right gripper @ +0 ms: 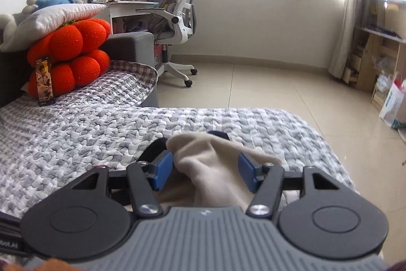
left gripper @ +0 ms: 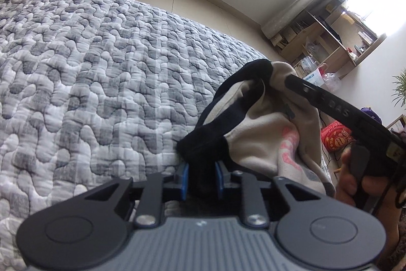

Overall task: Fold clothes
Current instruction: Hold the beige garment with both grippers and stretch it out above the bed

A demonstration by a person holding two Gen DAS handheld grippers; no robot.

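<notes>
Nearest the lens in the left wrist view: grey ribbed gripper body, black arms, and the left gripper (left gripper: 201,178) with its blue pads (left gripper: 185,179) drawn close together, pinched on the dark hem of a garment (left gripper: 264,128). Garment beige with navy trim and a pink print, bunched and lifted off the bed, hanging just past the edge of the grey-and-white quilt (left gripper: 101,83). Upper part of the cloth draped against a black finger of the other tool reaching in from the right, a person's hand (left gripper: 355,182) wrapped round its handle below. In the right wrist view, right gripper (right gripper: 205,170) held with jaws standing well apart, beige cloth (right gripper: 213,164) mounded between the blue pads (right gripper: 162,170); left pad touching the fabric, right pad beside it, no clamp visible. Dark trim showing behind the heap, above the quilt (right gripper: 76,133). Farther back, an orange lumpy cushion (right gripper: 73,55) under a white pillow (right gripper: 55,17), a phone (right gripper: 45,80) propped against it, a white office chair (right gripper: 182,17) on the tiled floor (right gripper: 266,88), bright window beyond.
</notes>
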